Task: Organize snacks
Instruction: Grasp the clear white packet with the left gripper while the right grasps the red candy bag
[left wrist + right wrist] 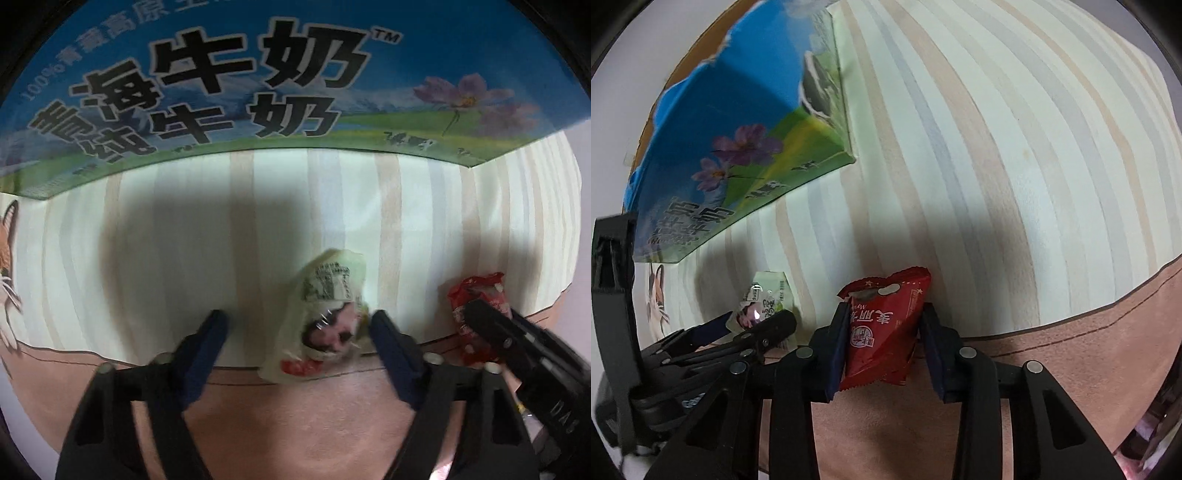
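Two grippers straddled snacks beside the blue-green cardboard milk box (pixel 258 92).
Left gripper (pixel 299 325) gaped wide around pale-green plastic packet (pixel 328 317), gripping nothing; right gripper (pixel 884 328) bracketed red foil packet (pixel 882 332), likely staged for boxing, grip unclear.

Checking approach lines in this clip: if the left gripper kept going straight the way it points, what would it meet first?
The pale green snack packet, lying between the open left gripper fingers. Past it comes striped tablecloth, then the blue milk carton box. Depth is uncertain.
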Action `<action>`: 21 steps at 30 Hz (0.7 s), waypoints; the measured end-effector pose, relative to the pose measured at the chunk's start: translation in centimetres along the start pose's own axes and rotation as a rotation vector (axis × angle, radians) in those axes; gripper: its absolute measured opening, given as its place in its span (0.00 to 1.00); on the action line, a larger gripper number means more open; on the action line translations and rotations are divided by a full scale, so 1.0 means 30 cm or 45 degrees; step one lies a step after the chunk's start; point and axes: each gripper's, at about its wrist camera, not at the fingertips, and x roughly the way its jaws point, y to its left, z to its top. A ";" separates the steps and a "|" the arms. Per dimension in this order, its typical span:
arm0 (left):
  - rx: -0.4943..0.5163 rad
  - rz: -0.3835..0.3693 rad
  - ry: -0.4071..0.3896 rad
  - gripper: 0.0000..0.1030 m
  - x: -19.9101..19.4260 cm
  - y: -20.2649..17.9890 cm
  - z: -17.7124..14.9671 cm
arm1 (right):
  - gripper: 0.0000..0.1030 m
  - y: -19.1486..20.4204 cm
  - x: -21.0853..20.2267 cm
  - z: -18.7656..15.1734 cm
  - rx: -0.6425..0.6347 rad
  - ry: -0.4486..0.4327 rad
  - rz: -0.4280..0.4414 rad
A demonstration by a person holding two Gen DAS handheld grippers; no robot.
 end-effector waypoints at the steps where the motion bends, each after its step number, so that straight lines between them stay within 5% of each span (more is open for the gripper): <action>1: 0.013 0.004 -0.006 0.56 -0.006 0.004 -0.014 | 0.39 -0.003 -0.002 0.004 -0.005 0.005 -0.003; 11: -0.071 0.065 0.013 0.51 -0.051 0.223 -0.233 | 0.38 0.120 0.064 -0.105 -0.079 0.154 0.112; 21: -0.154 0.070 0.033 0.52 -0.005 0.335 -0.366 | 0.40 0.195 0.138 -0.186 -0.108 0.185 0.081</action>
